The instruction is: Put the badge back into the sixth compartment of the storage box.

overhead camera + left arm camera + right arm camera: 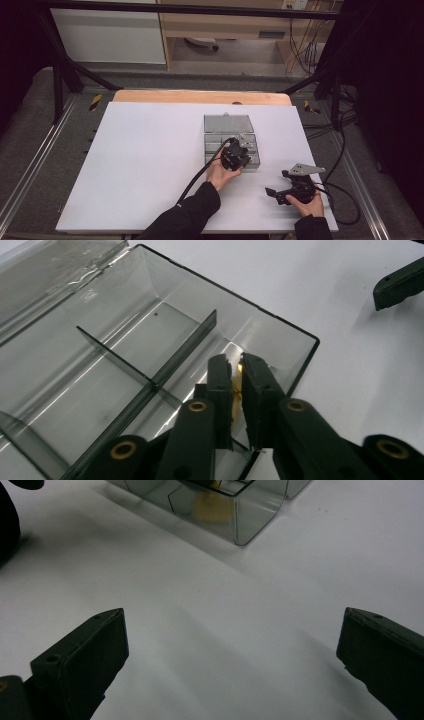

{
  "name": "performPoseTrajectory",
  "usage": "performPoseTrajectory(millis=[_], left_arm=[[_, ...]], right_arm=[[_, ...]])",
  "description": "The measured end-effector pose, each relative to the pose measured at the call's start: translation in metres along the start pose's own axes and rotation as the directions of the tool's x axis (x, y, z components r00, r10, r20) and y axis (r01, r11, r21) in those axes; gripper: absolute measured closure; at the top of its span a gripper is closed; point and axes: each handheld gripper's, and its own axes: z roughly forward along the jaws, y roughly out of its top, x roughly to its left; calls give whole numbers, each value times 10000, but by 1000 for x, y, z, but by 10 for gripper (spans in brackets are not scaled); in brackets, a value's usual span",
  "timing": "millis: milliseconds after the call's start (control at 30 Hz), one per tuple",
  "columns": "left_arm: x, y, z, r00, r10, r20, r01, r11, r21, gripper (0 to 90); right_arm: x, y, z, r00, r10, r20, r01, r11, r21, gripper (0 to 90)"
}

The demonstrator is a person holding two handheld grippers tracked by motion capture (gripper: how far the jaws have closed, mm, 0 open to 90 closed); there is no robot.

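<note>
Nearest, the right gripper is held parked on the white table, jaws wide and empty. Farther left, the left gripper is nearly closed around a small brass part, lowered into the near-right corner compartment of the clear divided box, seemingly for placing.

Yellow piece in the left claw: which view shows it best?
Left gripper view: the small yellow piece sits between the left claw jaws, close up, inside the clear compartment box. The right gripper view shows it as a yellow blur through the box wall. From the high view I cannot make it out.
</note>
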Motion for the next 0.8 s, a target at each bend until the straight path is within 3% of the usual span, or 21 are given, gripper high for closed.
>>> performPoseTrajectory(millis=[533,800], left_arm=[[7,-2,-39,9985,316,-458,-328,9991,-261,512],[23,-13,-71,9980,25,-639,-50,9992,-392,346]], right_arm=[[0,0,0,10000,-23,17,23,10000,21,5],[0,0,0,10000,-14,18,14,10000,31,6]])
